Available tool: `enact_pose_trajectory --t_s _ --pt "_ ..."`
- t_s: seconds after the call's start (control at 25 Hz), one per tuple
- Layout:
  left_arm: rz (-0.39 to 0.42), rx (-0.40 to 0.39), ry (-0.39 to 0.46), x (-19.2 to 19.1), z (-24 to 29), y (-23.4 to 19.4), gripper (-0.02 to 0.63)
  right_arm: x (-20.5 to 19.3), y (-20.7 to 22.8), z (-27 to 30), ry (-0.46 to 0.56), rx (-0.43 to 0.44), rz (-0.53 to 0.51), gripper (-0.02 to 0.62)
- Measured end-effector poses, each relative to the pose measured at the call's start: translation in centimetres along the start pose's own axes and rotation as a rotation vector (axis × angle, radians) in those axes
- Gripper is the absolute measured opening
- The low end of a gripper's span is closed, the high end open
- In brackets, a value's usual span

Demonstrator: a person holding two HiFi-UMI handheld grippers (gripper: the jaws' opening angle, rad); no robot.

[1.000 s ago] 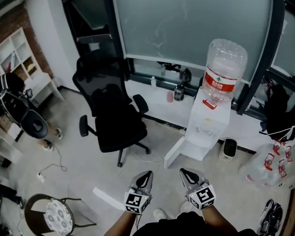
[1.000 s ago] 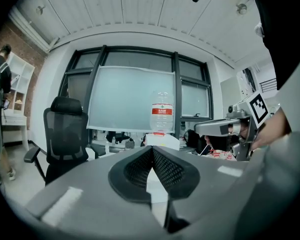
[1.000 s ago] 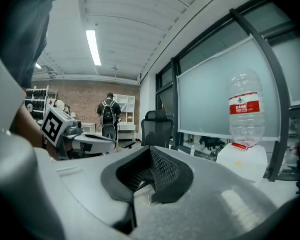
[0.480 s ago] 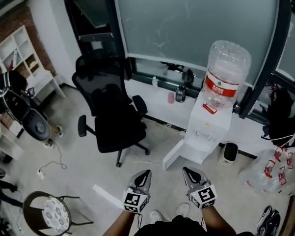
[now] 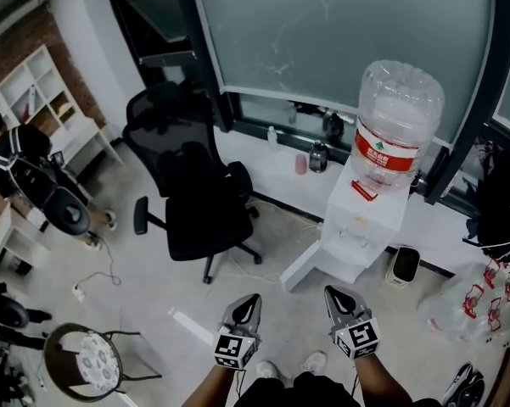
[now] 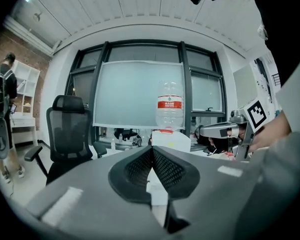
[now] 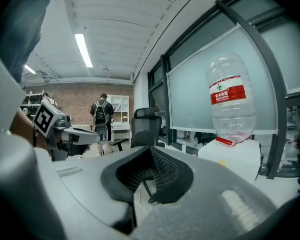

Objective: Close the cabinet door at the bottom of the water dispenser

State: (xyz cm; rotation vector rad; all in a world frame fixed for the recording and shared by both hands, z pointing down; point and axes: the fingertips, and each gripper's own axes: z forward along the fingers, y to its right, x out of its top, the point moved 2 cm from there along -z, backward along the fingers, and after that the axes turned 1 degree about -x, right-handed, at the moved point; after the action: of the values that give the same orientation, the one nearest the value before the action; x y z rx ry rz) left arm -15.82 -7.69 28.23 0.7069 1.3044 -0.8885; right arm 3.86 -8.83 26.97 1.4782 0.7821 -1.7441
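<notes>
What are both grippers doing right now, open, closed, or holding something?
Left gripper: closed, fingers together, holding nothing.
Right gripper: closed, fingers together, holding nothing.

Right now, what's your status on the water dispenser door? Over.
Both shut, empty: left gripper, right gripper. The cabinet door open, not reached yet. The office chair off to the side, not blocking.

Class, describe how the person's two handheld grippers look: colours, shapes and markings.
Both the left gripper and right gripper have silver-grey bodies tapering to a point, with black ribbed pads. Each carries a white cube printed with black square markers.
</notes>
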Motion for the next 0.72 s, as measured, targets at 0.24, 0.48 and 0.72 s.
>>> enact_pose_trajectory --t_s 0.24,0.48,0.72 --pt "0.016 -0.018 -0.026 -0.7 2.4 1.7 0.018 -0.1 1.2 1.1 0.003 0.006 -0.010 0.003" --pt "0.006 -0.082 -0.033 -1.6 5.3 1.5 0.018 -0.3 1.7 2.4 0.005 -0.027 -0.015 0.003" --pt "-0.073 -0.090 -0.034 -7.3 8.2 -0.6 0.018 -5.0 2.3 5.8 0.037 -0.070 -0.029 0.003"
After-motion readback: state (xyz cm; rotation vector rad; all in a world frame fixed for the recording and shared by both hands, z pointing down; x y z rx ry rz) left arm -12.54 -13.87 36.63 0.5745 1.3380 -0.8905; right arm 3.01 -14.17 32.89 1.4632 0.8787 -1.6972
